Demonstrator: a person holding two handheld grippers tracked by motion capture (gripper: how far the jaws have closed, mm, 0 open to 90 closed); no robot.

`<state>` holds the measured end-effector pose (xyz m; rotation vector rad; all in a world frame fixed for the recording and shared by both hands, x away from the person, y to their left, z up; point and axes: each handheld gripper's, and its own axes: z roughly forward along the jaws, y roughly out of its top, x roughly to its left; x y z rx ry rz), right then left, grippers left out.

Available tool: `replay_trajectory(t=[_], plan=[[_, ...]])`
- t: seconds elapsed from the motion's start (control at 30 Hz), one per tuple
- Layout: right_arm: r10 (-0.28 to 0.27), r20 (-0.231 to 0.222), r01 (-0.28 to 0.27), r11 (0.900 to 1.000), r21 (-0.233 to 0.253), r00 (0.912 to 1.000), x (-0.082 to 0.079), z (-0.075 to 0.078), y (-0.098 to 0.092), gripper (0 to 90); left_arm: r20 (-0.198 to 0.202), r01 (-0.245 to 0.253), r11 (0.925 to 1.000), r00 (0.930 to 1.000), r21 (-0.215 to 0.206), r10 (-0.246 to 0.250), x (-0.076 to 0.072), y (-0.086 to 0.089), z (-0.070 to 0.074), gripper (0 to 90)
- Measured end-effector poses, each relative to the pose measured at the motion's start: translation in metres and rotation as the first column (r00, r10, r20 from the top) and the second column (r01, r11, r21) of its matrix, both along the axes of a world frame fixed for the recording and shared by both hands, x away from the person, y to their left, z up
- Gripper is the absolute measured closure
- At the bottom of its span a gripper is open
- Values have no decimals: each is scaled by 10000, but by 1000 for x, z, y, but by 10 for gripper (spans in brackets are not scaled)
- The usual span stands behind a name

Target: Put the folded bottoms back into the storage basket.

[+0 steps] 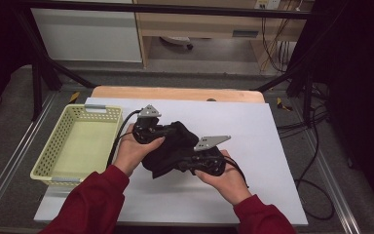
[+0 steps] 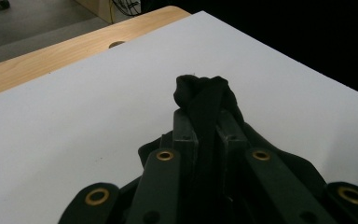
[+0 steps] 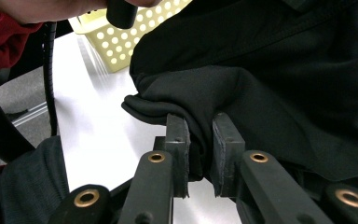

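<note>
Black cloth (image 1: 175, 146) bunched mid-sheet on white sheet (image 1: 253, 195), pinched from both ends. Left gripper (image 2: 204, 116) clamped on twisted bit, right gripper (image 3: 200, 135) nipping folded edge, probably for folding. Basket (image 1: 46, 163) waiting off left edge, likely drop spot.

black cloth (image 3: 270, 88) cut off at edges

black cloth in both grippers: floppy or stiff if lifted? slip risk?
Likely floppy: the black cloth bunches and folds between the left gripper and the right gripper, so its free parts would probably sag. Probably light, since a thin pinched fold seems to hold it. Slipping looks unlikely: both pairs of jaws are shut on fabric.
</note>
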<state>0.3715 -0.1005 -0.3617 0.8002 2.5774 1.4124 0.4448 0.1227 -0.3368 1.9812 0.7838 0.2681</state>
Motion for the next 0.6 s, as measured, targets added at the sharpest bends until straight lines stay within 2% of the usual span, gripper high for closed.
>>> replay_trajectory(t=[0.6], plan=[[324,35,-324,9995,23,9995,10,12,18,795,57,-259,9996,9996,-100,259,2,21,11,814]])
